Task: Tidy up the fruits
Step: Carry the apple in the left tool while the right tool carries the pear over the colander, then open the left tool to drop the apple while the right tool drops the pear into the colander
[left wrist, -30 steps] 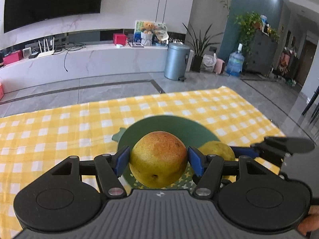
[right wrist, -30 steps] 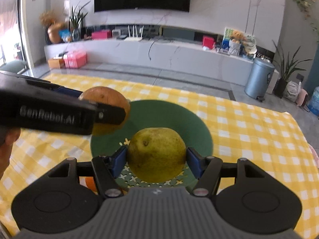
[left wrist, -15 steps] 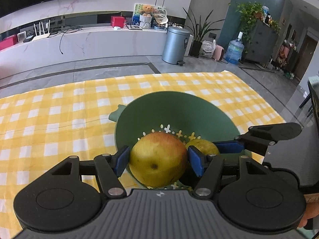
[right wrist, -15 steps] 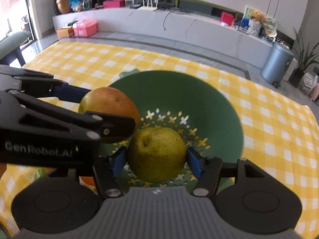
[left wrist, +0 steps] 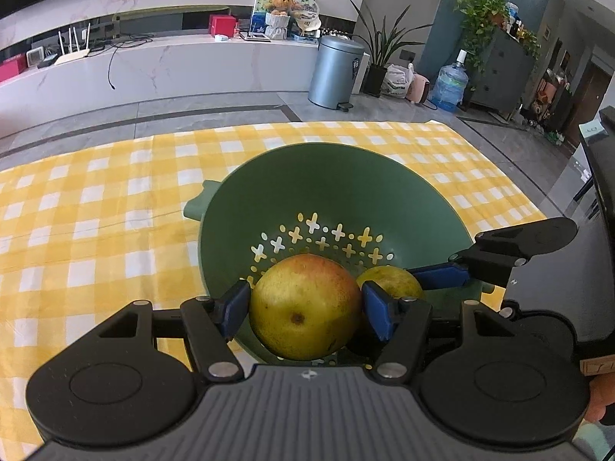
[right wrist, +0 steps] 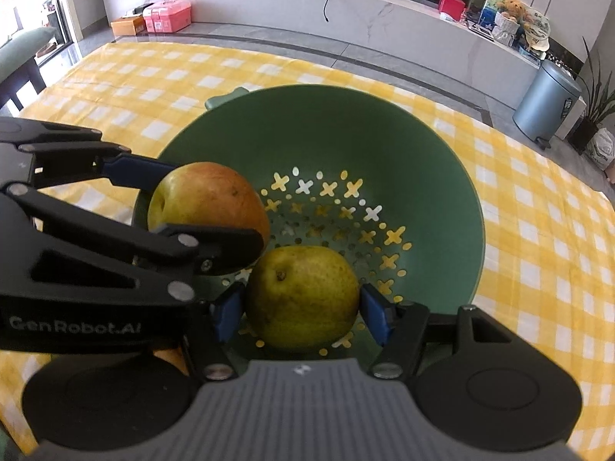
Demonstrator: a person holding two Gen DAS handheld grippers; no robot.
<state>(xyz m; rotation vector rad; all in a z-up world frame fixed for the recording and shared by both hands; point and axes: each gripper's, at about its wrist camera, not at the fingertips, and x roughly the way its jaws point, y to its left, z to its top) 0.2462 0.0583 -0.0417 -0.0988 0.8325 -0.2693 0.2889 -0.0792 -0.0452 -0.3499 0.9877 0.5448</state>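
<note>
My left gripper (left wrist: 305, 305) is shut on a red-yellow pear (left wrist: 305, 307) and holds it inside the near left part of the green colander (left wrist: 330, 188). My right gripper (right wrist: 301, 307) is shut on a green-yellow pear (right wrist: 301, 299) low inside the same colander (right wrist: 384, 130), just right of the first. The red-yellow pear (right wrist: 207, 199) and the left gripper (right wrist: 192, 211) show at left in the right wrist view. The green-yellow pear (left wrist: 390, 282) and a right fingertip (left wrist: 442, 274) show at right in the left wrist view.
The colander stands on a table with a yellow-and-white checked cloth (left wrist: 96, 211). The table's far edge (left wrist: 307, 125) drops to a grey tiled floor. A grey bin (left wrist: 334, 73) and a white low counter (left wrist: 153, 69) stand beyond. A dark chair (right wrist: 19, 73) is at the left.
Both grippers have moved forward and down over the colander, each with its pear still gripped. The pears now sit lower inside the bowl, close together.
</note>
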